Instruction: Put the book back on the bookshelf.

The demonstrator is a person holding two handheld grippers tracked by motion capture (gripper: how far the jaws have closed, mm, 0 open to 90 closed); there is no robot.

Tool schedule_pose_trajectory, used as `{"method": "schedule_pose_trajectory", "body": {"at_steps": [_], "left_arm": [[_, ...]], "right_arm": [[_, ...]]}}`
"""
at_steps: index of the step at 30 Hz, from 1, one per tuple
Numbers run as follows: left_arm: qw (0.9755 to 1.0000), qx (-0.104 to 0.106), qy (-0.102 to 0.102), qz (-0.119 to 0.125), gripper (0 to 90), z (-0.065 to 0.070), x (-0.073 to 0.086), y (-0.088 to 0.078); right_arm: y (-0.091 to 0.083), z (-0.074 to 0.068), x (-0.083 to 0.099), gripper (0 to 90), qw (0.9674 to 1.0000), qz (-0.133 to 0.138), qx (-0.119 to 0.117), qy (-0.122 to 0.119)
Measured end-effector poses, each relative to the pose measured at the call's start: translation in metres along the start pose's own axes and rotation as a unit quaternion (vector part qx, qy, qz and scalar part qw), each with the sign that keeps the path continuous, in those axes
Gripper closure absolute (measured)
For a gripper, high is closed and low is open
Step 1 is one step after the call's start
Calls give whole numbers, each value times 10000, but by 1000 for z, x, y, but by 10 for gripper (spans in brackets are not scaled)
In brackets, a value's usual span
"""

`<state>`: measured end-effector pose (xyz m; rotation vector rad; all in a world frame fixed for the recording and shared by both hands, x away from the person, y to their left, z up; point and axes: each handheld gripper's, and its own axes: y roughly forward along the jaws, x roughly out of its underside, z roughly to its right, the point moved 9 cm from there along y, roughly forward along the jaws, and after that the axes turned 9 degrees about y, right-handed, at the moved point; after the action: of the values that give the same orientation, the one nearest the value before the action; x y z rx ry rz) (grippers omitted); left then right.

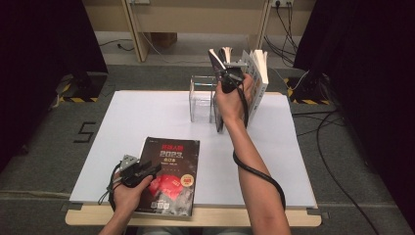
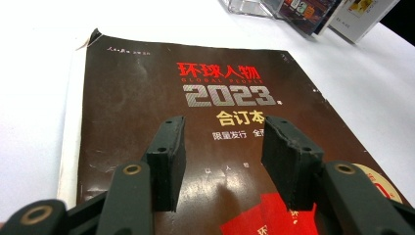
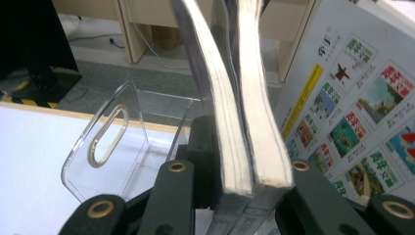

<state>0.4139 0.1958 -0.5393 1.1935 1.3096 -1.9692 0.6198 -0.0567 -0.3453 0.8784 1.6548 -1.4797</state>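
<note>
Standing at the far side of the white desk [image 1: 161, 112], two upright magazines [image 3: 244, 122] were caught between the jaws of the right hand-held gripper [image 1: 226, 73]; in the right gripper view their pale page edges rose side by side out of the jaws, touching low down and bowing apart higher up; the jaws pressed on them from both sides, so that hand-held gripper was holding the pair. Just to the right of them another magazine [image 1: 258, 81] with small coloured pictures on its white cover stood upright; just to the left stood a clear acrylic holder [image 1: 201, 98], its slotted side panel [image 3: 105, 142] showing in the right gripper view; the held pair rose above the holder's edge, and whether they stood inside it or beside it could not be told. Near the front edge of the desk a dark magazine [image 1: 169, 174] with red and silver lettering lay flat; the left hand-held gripper [image 1: 155, 170] hung low over its cover, jaws standing moderately wide with nothing between them; the left gripper view showed the cover's print in the gap between the two pads [image 2: 169, 161], which pointed along the cover toward its title; the two hand-held grippers were well apart.
</note>
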Motion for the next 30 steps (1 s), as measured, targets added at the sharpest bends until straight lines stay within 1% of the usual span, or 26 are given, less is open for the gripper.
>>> {"method": "schedule_pose_trajectory", "body": {"at_steps": [1,3,5,7,9,12,14,15,17,19,22,24,25,28,30], "left_arm": [[10000,0,0,-3,504,0,0,0],[10000,-5,1,-15,504,-1,1,0],[10000,-5,0,-19,504,-1,1,1],[10000,-5,8,-21,504,0,1,1],[10000,0,18,-24,504,0,1,1],[10000,1,19,-30,504,1,1,1],[10000,6,11,-36,504,1,1,1],[10000,4,-3,-29,504,0,1,1],[10000,-4,10,-27,504,0,1,1],[10000,-2,12,-24,504,0,1,1],[10000,8,28,-35,504,1,1,0],[10000,14,27,-27,504,2,1,1],[10000,19,31,-29,504,2,1,1],[10000,16,32,-41,504,2,2,1],[10000,16,35,-38,504,2,2,1]], "right_arm": [[0,-1,0,758,10000,5,-1,-70],[-1,0,1,756,9999,53,-1,-116],[-3,0,4,753,9996,168,44,-219],[-5,1,6,752,9987,275,78,-414],[-6,2,6,752,9982,268,77,-530],[-6,3,4,754,9979,185,4,-624],[-6,3,4,754,9973,178,25,-716],[-6,3,4,754,9972,228,34,-714],[-7,7,5,751,9977,313,29,-597],[-8,11,6,746,9982,360,79,-480],[-10,20,7,738,9987,378,223,-246],[-10,24,8,730,9990,345,265,-83],[-11,25,8,730,9992,326,242,-56],[-10,24,8,730,9991,298,233,-167],[-10,23,8,727,9992,291,235,-160]]}}
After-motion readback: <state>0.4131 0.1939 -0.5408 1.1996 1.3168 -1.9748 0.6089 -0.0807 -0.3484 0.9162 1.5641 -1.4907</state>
